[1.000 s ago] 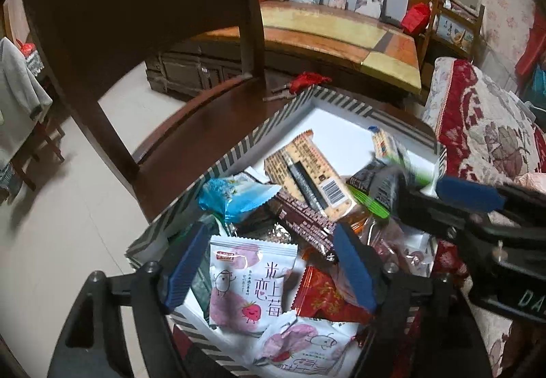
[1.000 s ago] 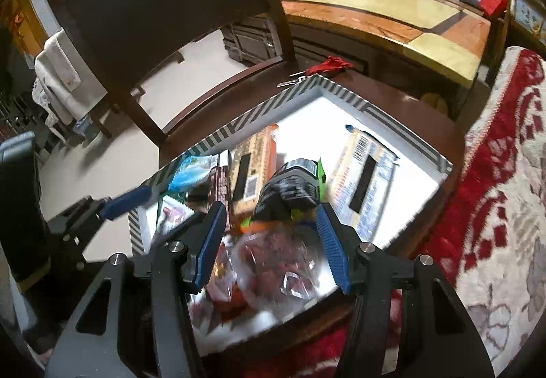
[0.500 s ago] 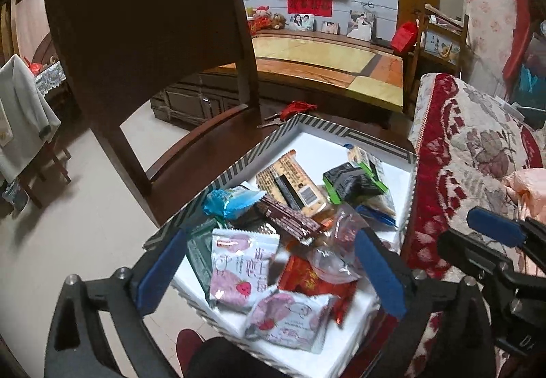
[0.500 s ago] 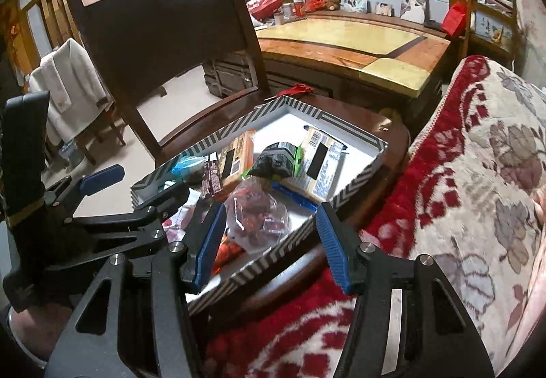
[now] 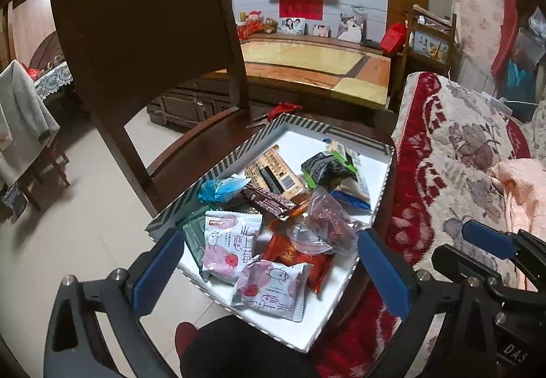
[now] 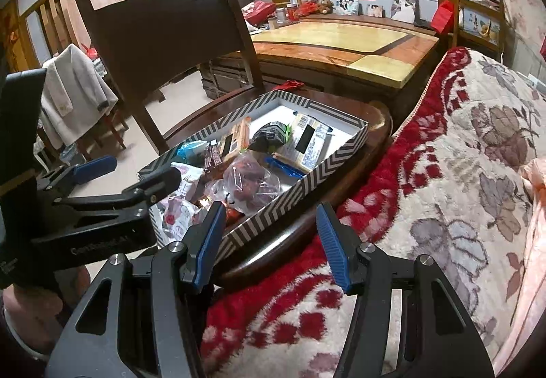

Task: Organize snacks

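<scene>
- We see our left fingers (image 5: 158,270) spread wide, right fingers (image 6: 332,248) half apart, both empty.
- One striped box (image 5: 218,170) sits on one chair (image 5: 143,37).
- Two pink strawberry packets (image 5: 232,243) lie nearest us.
- Earlier both grippers hung over the snacks; now they're pulled back.

The left gripper (image 5: 269,270) is tilting downward with its jaws standing wide apart and gripping nothing. The right gripper (image 6: 269,243) is tilting down likewise, jaws partly apart and empty.
</scene>
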`<state>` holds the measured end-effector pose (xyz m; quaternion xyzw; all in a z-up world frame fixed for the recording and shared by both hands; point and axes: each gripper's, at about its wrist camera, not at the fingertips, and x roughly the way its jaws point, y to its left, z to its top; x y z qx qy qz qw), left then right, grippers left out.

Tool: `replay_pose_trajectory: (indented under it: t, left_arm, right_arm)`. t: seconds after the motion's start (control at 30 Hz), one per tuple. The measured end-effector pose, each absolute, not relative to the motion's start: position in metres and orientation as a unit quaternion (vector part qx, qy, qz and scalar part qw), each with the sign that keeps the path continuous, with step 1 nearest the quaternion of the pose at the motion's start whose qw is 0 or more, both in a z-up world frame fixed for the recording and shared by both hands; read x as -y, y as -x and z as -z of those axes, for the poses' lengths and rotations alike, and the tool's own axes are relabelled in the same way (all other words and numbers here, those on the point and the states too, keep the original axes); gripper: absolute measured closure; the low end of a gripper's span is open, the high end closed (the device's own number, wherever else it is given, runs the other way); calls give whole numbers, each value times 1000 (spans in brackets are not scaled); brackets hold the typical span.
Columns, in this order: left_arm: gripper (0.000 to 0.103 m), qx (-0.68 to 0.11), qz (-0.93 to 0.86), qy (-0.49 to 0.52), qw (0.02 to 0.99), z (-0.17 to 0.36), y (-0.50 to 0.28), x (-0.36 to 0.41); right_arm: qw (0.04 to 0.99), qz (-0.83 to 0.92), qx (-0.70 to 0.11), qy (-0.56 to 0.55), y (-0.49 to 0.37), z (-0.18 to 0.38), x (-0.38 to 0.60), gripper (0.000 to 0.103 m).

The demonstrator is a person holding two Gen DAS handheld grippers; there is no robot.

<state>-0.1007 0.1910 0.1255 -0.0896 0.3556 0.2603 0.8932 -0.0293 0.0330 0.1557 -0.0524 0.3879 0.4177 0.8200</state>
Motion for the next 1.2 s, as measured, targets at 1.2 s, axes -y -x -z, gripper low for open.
replay_pose_trajectory:
  t: [1.2]
  left_arm:
    - [0, -351, -243, 93, 900, -136, 109, -173]
  right_arm:
    - [818, -422, -385, 64, 42, -162, -20, 48]
